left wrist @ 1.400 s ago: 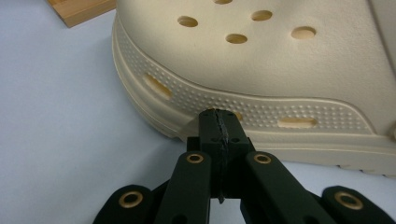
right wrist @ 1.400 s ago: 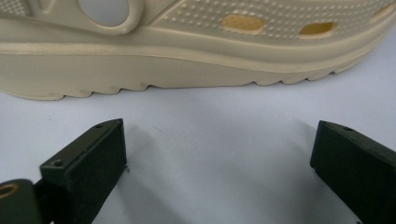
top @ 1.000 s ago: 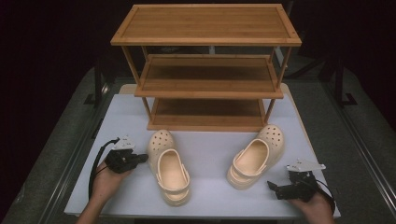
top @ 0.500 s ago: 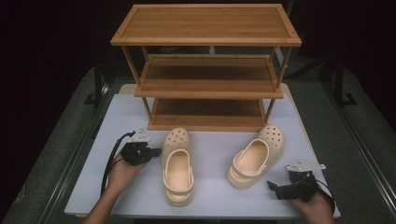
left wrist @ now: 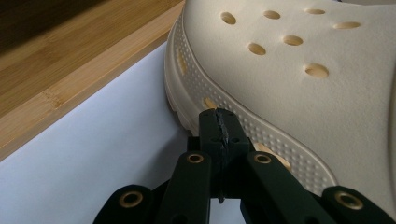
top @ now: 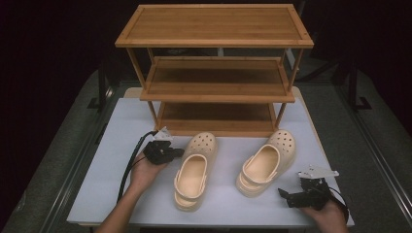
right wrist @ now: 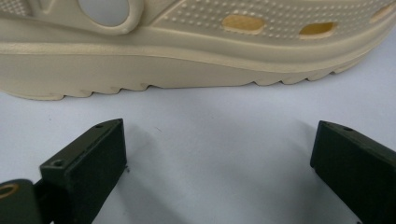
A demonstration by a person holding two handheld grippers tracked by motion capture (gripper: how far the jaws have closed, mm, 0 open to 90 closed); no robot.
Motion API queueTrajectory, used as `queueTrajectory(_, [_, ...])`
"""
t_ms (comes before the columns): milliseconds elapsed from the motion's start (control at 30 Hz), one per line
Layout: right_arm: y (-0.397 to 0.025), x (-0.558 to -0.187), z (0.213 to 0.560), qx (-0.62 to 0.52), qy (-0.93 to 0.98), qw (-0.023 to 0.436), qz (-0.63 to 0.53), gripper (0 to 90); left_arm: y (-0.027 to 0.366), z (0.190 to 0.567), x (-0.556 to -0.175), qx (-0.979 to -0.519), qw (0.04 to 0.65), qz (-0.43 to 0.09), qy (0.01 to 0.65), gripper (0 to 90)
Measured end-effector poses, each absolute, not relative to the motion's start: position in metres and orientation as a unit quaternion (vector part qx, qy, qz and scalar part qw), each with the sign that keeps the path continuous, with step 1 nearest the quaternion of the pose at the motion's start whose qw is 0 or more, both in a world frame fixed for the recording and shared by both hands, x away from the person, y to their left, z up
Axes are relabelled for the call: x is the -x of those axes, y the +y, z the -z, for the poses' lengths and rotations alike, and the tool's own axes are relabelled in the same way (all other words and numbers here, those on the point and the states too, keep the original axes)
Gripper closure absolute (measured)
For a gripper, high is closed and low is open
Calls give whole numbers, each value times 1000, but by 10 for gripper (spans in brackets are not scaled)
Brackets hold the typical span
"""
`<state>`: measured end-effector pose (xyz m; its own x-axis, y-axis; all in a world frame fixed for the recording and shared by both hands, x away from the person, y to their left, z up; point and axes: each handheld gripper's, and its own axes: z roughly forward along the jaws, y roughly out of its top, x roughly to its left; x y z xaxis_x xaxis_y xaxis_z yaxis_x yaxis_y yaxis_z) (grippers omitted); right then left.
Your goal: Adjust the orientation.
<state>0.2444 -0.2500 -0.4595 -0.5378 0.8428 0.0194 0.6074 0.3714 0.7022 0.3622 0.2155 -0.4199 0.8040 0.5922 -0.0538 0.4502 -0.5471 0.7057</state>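
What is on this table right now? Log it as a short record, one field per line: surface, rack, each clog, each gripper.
surface: white table
rack: three-tier wooden shoe rack at the far side, shelves bare
left clog: cream, sole down, toe toward the rack
right clog: cream, sole down, toe toward the rack, angled
left gripper: jaws shut, tip against the left clog's side near the toe
right gripper: jaws open, on the table just short of the right clog's heel, holding nothing
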Motion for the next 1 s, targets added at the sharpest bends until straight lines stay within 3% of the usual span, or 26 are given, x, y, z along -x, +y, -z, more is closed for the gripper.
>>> queueTrajectory(133, [-250, -244, 460, -448, 809, 175, -337, 29, 221, 415, -360, -869, 380, -96, 301, 892])
queueTrajectory(600, [-250, -244, 460, -448, 809, 175, -337, 29, 241, 376, -326, -854, 429, -76, 284, 579])
queueTrajectory(1000, [-250, -244, 460, -448, 810, 175, -337, 29, 207, 384, -322, -869, 420, -69, 251, 537])
